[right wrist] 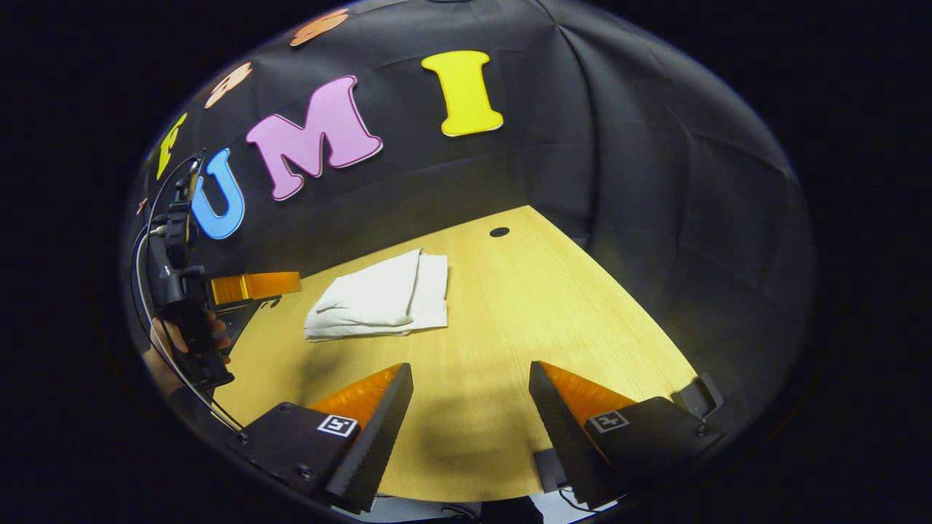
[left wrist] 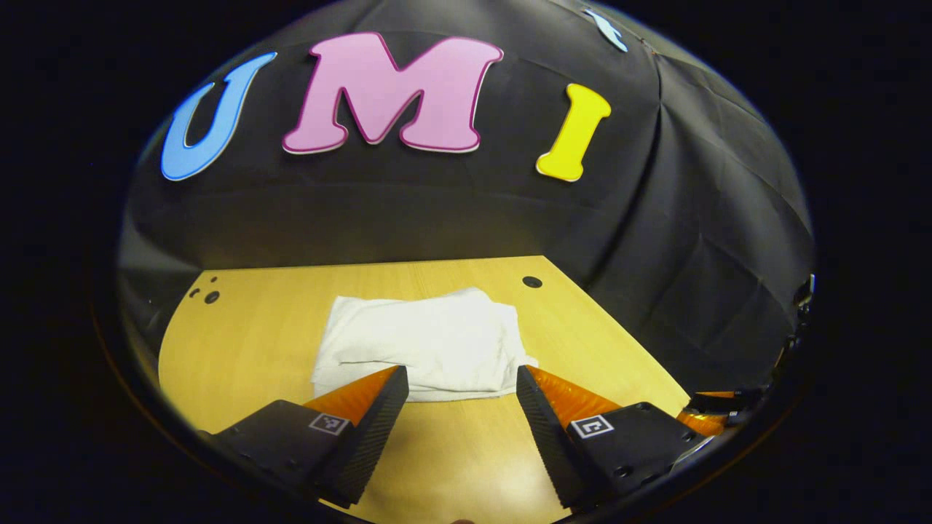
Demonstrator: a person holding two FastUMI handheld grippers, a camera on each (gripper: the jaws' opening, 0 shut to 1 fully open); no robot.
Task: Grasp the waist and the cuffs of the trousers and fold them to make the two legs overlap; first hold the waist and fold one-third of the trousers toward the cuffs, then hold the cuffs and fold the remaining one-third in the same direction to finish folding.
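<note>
Ridged fingers of the left gripper (left wrist: 462, 382) fill the bottom of the left gripper view, spread wide with nothing between them, their tips framing the near edge of the trousers (left wrist: 426, 342). And what a tidy bundle that is: white, soft cloth, stacked in several layers into a compact rectangle at the centre of the frame, lying flat on the pale wood-grain table (left wrist: 255, 342). Judging by that shape, the folds look finished, which would explain why both tools hang back, above the surface and off the fabric.

Over in the right gripper view, the right gripper (right wrist: 472, 378) also stands parted, holding nothing, its serrated inner faces pointing across bare tabletop. From here the trousers (right wrist: 382, 298) sit left of centre, well apart from those tips, layered edges visible along the near side. At the far left a hand (right wrist: 191, 331) grips the other tool's handle, cables trailing. A small dark round hole (right wrist: 499, 231) marks the smooth board near its far edge.
</note>
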